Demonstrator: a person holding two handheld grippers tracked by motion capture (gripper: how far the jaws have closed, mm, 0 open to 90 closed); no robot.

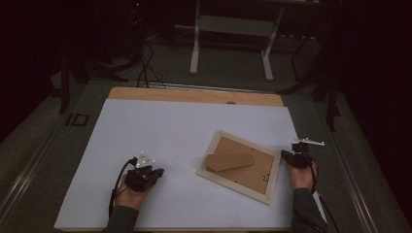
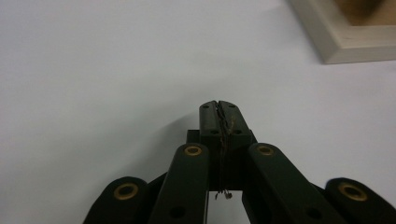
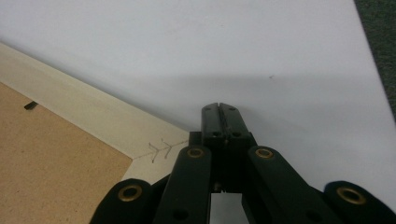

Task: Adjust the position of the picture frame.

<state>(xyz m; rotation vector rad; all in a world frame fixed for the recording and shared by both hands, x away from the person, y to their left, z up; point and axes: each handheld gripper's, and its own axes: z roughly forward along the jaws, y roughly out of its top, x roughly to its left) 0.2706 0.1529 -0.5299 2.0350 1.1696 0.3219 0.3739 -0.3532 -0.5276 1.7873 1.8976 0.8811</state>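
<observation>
A pale wooden picture frame [image 1: 240,165] lies face down on the white table cover [image 1: 160,131], its brown backing board and folded stand facing up. My left gripper [image 1: 159,172] rests on the cover to the frame's left, jaws shut with nothing in them. In the left gripper view the shut left gripper [image 2: 219,105] points across bare white surface, with a corner of the picture frame [image 2: 345,42] at the upper right. My right gripper [image 1: 283,153] sits at the frame's right corner, shut and empty. In the right gripper view the right gripper [image 3: 219,106] lies beside the picture frame's [image 3: 93,116] mitred corner.
A strip of wooden tabletop [image 1: 194,94] shows beyond the cover's far edge. Dark floor, cables and a white-legged stand [image 1: 233,43] lie behind the table. The cover's right edge [image 3: 369,46] runs close to my right gripper.
</observation>
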